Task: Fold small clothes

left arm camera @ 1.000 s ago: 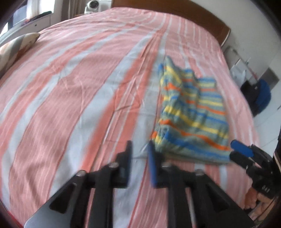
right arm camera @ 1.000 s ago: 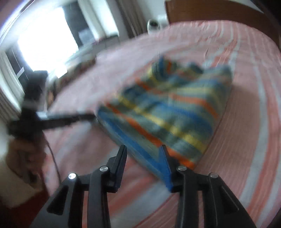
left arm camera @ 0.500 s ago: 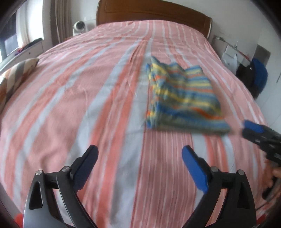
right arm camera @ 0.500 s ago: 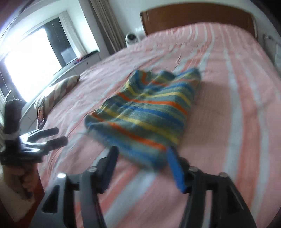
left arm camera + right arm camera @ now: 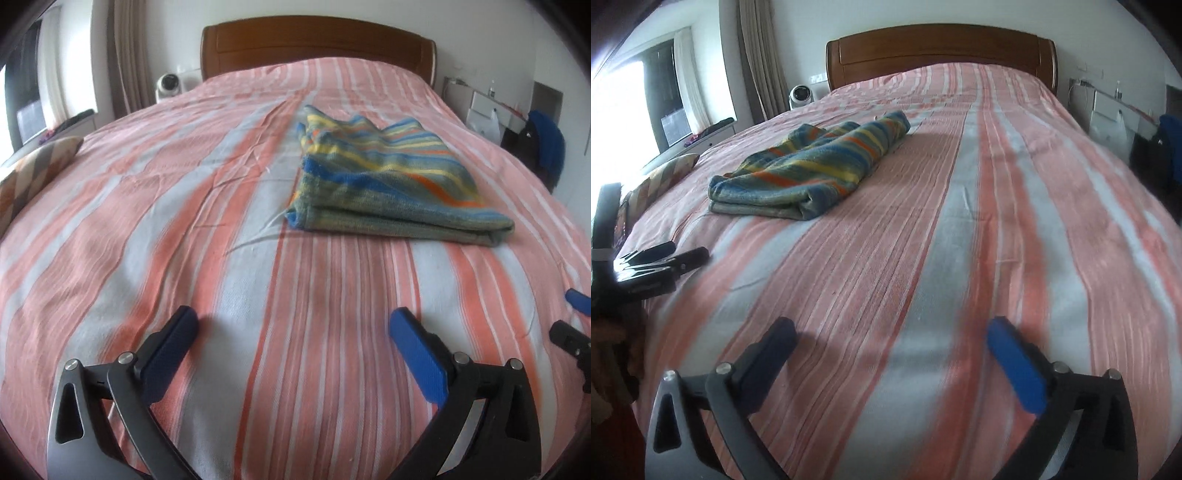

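A folded striped garment (image 5: 388, 184), blue, yellow and orange, lies flat on the pink-and-grey striped bed cover (image 5: 147, 221). My left gripper (image 5: 291, 315) hovers over bare cover well short of it, jaws opening wide, nothing between them. In the right wrist view the same garment (image 5: 812, 173) lies to the far left. My right gripper (image 5: 891, 325) is also back from it, jaws opening, with nothing in the gap. The left gripper (image 5: 665, 254) shows at that view's left edge, held by a hand.
A wooden headboard (image 5: 317, 40) closes the far end of the bed. A patterned pillow (image 5: 33, 170) lies at the left edge. A small white device (image 5: 168, 85) stands beside the headboard. A blue cloth (image 5: 550, 147) hangs on dark furniture at the right.
Both grippers have pulled back from the garment's near edge and their jaws have spread wide. The garment stays folded on the bed.
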A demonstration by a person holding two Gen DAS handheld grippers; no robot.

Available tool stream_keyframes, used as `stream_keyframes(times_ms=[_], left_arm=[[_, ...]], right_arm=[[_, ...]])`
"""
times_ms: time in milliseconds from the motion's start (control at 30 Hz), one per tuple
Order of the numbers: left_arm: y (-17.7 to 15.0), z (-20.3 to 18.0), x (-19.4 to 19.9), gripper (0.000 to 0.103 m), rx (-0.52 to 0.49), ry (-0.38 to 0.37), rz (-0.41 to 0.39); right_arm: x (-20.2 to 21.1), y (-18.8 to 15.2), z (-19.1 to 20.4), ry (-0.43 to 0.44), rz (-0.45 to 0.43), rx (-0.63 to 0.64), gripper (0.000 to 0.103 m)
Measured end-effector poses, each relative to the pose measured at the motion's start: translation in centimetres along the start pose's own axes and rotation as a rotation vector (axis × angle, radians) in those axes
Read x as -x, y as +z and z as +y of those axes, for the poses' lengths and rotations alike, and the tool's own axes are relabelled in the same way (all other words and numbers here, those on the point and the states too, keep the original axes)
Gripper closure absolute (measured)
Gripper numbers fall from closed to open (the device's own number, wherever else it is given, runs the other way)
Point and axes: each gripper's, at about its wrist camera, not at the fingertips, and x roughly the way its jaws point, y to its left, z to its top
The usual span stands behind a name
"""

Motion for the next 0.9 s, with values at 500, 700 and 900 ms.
stream_keyframes(times_ms=[500, 700, 900], left_arm=[[-0.02, -0.01, -0.01, 0.000, -0.001, 0.001, -0.004], [-0.03, -0.02, -0.03, 0.000, -0.001, 0.001, -0.004], [0.00, 0.02, -0.05, 0.000, -0.001, 0.001, -0.005]], right_arm=[[-0.20, 0.03, 0.06, -0.008, -0.013, 0.009, 0.000], [-0.21, 0.01, 0.08, -0.009, -0.013, 0.009, 0.000], [-0.21, 0.00, 0.09, -0.009, -0.014, 0.009, 0.000]])
